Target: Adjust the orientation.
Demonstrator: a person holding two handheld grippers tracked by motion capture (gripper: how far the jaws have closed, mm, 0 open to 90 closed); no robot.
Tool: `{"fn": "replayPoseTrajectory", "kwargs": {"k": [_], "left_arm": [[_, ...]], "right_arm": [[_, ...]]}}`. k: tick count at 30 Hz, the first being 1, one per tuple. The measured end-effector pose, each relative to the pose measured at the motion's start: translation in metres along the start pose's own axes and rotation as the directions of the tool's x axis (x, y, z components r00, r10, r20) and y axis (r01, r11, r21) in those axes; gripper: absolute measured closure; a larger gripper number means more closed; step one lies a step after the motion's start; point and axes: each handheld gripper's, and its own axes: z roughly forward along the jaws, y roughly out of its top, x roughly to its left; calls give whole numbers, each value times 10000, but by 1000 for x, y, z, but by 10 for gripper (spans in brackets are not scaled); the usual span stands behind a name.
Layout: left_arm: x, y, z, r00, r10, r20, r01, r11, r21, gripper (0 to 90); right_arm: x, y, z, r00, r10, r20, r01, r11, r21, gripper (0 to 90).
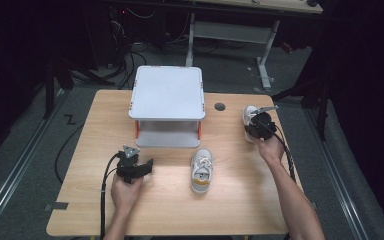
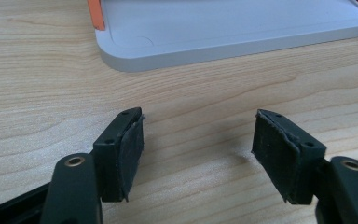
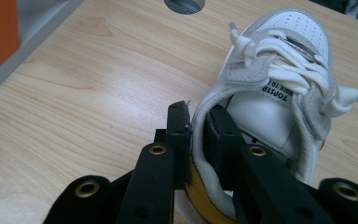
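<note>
Two shoes are on the table, neither yet on the grey stand (image 1: 167,95). Right gripper (image 3: 196,130) has its jaws clamped on the heel collar of the far shoe (image 3: 279,70). Left gripper (image 2: 198,140) rests with jaws apart, holding nothing; the second shoe (image 1: 202,170) lies well off to its side, untouched. Judged: first pickup in hand, placing left.

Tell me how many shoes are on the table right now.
2. One white shoe lies mid-table in front of the grey stand; the other shoe sits near the right edge, its heel collar clamped by the right gripper.
</note>
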Motion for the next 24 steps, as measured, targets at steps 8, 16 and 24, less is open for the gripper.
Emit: {"fn": "replayPoseTrajectory", "kwargs": {"k": [8, 16, 24], "left_arm": [[-6, 1, 2, 9986, 438, -311, -434, 9990, 109, 327], [-6, 1, 2, 9982, 481, -356, -477, 9988, 121, 326], [-6, 1, 2, 9981, 493, -358, -489, 9987, 126, 328]], "right_arm": [[0, -15, -16, 9996, -94, -252, 92, 9999, -78, 810], [10, -37, -39, 9976, -490, -490, 467, 9977, -488, 809], [32, -53, -59, 9914, -813, -1023, 749, 9950, -656, 808]]}}
